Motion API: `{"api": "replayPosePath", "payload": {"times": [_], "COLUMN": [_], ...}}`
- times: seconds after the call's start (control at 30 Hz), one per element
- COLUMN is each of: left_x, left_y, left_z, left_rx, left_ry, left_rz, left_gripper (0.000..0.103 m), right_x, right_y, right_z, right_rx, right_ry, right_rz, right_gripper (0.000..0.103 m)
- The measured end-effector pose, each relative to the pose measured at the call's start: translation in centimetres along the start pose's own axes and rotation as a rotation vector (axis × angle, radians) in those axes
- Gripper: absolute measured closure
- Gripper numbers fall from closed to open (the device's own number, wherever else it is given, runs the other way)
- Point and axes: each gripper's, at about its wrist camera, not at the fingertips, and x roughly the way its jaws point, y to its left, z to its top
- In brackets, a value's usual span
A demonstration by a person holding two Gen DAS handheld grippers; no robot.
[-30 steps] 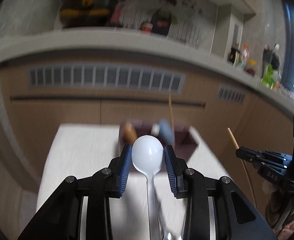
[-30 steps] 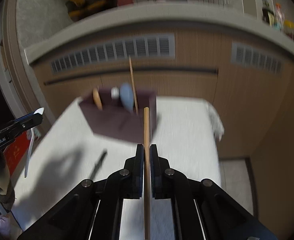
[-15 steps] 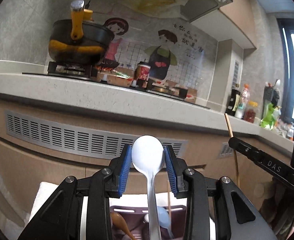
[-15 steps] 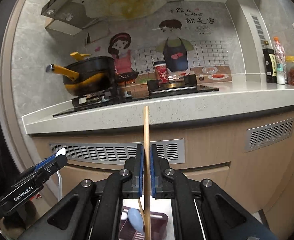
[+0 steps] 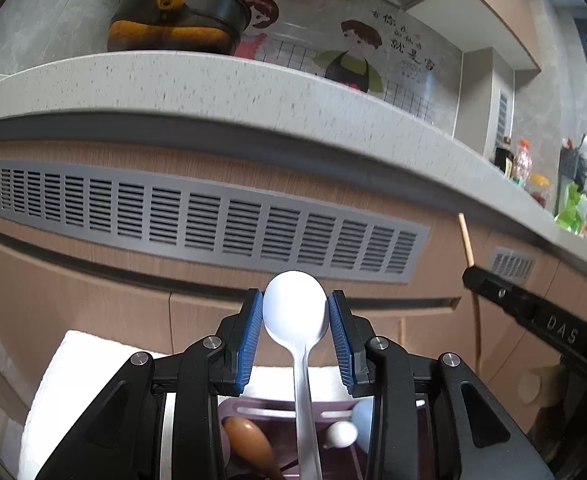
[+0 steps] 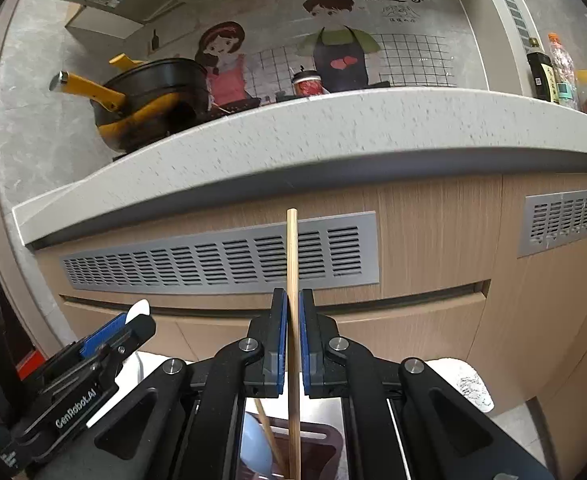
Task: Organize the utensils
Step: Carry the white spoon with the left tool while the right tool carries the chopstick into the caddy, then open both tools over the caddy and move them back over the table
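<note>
My left gripper (image 5: 295, 320) is shut on the bowl of a white spoon (image 5: 295, 308), whose handle hangs down over the maroon utensil holder (image 5: 265, 410). In the holder stand a brown wooden spoon (image 5: 249, 444), a white-tipped utensil (image 5: 341, 434) and a pale blue spoon (image 6: 253, 448). My right gripper (image 6: 292, 320) is shut on an upright wooden chopstick (image 6: 292, 264), just above the holder (image 6: 325, 448), where another chopstick (image 6: 269, 432) leans. Each gripper shows in the other's view: the left gripper (image 6: 137, 320) at the left, the right gripper (image 5: 469, 276) at the right.
The holder sits on a table under a white cloth (image 5: 77, 364). Close behind are wood cabinet fronts with a grey vent grille (image 5: 213, 224) and a speckled counter edge (image 5: 253, 92). On the counter stand a black and yellow pot (image 5: 177, 28) and bottles (image 6: 553, 76).
Both grippers have moved forward toward the cabinet. The holder has slid from mid-frame to the bottom edge under the fingers. Both grips are unchanged.
</note>
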Motion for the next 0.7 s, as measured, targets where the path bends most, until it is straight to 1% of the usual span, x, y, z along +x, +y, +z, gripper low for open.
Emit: {"api": "replayPosePath", "payload": {"times": [0.07,0.17,0.23,0.27,0.3,0.33,0.37,0.4,0.43,0.5,0.53,0.57,0.63,0.7], "left_x": [0.3,0.4,0.4,0.5,0.7,0.7,0.4,0.0,-0.5,-1.5,-2.0,-2.5,-3.8,-5.2], "left_y": [0.1,0.3,0.4,0.4,0.4,0.5,0.6,0.7,0.8,1.3,1.6,1.9,2.4,2.9], "left_z": [-0.5,-1.1,-1.5,-1.7,-2.0,-2.4,-2.8,-3.0,-3.3,-3.4,-3.5,-3.6,-3.9,-4.3], "left_rx": [-0.004,-0.006,-0.014,-0.016,-0.012,-0.01,-0.017,-0.023,-0.03,-0.043,-0.05,-0.056,-0.056,-0.054], "left_ry": [0.011,0.0,0.0,0.014,0.04,0.071,0.086,0.093,0.102,0.132,0.155,0.177,0.217,0.247], "left_rz": [0.004,0.026,0.025,0.023,0.023,0.018,0.019,0.021,0.025,0.051,0.067,0.079,0.107,0.128], "left_gripper": [0.068,0.068,0.066,0.065,0.054,0.042,0.041,0.041,0.041,0.041,0.041,0.041,0.041,0.041], "right_x": [0.5,0.7,0.8,0.9,0.9,1.0,0.8,0.4,-0.1,-1.2,-1.8,-2.5,-3.7,-4.9], "right_y": [0.0,0.1,0.1,0.0,0.0,0.0,0.0,-0.1,-0.1,-0.3,-0.5,-0.7,-1.1,-1.3], "right_z": [-0.2,-0.5,-0.8,-1.1,-1.5,-1.9,-2.4,-3.0,-3.3,-4.0,-4.3,-4.6,-5.3,-6.1], "right_rx": [0.001,-0.01,-0.011,-0.011,-0.017,-0.023,-0.032,-0.044,-0.056,-0.083,-0.089,-0.092,-0.104,-0.124], "right_ry": [-0.003,-0.025,-0.035,-0.025,-0.002,0.02,0.044,0.053,0.052,0.058,0.068,0.078,0.1,0.121], "right_rz": [-0.002,-0.02,-0.022,-0.018,-0.009,-0.002,-0.006,-0.024,-0.037,-0.061,-0.068,-0.073,-0.09,-0.111], "right_gripper": [0.097,0.097,0.097,0.097,0.095,0.087,0.08,0.067,0.062,0.06,0.055,0.053,0.044,0.038]}}
